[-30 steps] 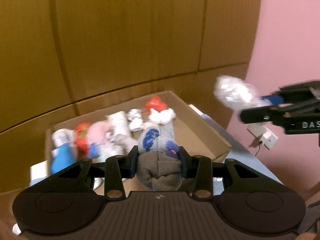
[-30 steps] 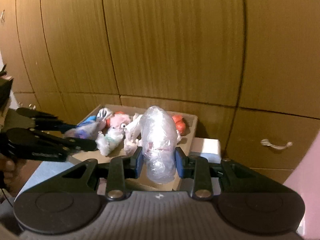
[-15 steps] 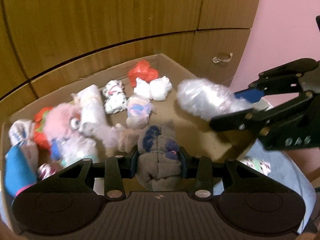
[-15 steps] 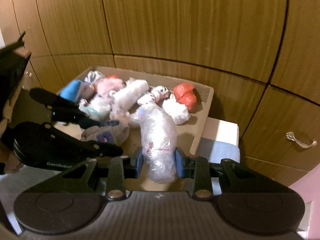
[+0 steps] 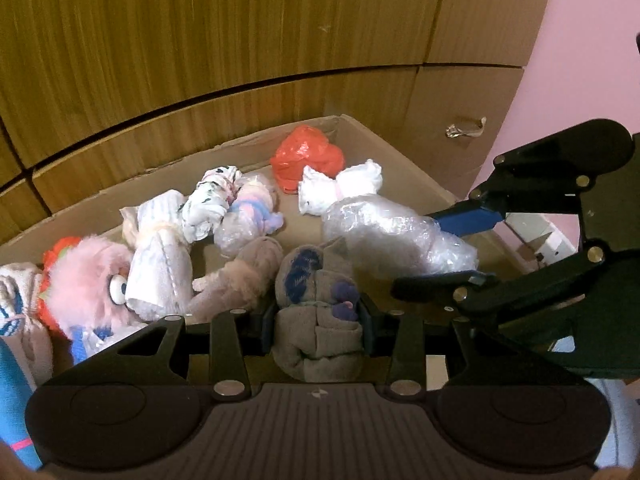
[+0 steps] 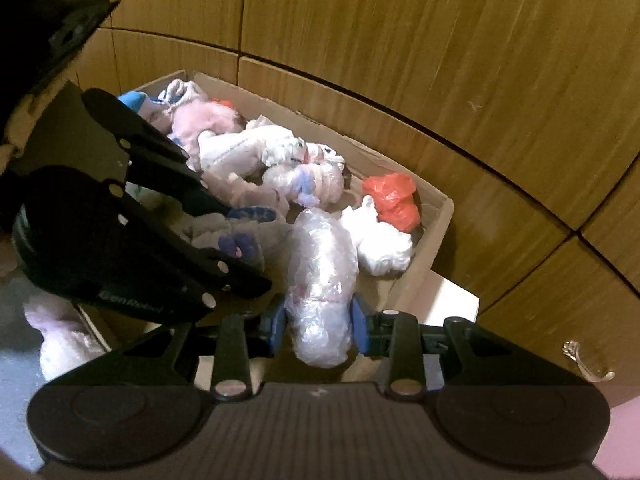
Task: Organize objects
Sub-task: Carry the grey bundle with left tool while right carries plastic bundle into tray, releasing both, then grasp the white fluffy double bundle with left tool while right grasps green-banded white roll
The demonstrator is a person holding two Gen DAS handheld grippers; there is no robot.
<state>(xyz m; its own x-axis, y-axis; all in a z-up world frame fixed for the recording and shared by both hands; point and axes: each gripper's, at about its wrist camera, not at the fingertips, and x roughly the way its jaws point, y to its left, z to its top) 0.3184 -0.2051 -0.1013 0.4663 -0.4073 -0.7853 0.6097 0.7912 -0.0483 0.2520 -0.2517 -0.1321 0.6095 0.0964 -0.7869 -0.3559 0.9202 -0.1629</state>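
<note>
Left tongs (image 5: 318,322) clamped on a rolled grey sock bundle (image 5: 318,308) with blue and purple patches, pads pressing both sides. Right tongs (image 6: 318,322) clamped on a clear plastic-wrapped bundle (image 6: 320,280), pinched near its lower third. Both loads hanging over the cardboard box (image 5: 404,160), side by side, plastic bundle just to the right of the sock bundle in the left wrist view.

Step in hand, as judged: placing, both bundles carried over the box, neither let go yet. Next move likely calls for lowering each onto a bare patch of the box floor, then spreading the pads and lifting clear without dragging neighbours. Bare floor visible mostly at the right front part; left side crowded. Risk: tongs close together, could knock each other on release.

Sock bundle soft, folded tight, squashed slightly by the grip. Plastic bundle long, crinkly, shiny, something pale pink inside, contents not identifiable.

Already in box: red plastic bag (image 5: 306,156), white plastic bag (image 5: 340,188), pink fluffy toy (image 5: 88,280), several wrapped cloth rolls. Wooden cupboard fronts (image 5: 240,40) behind the box.
</note>
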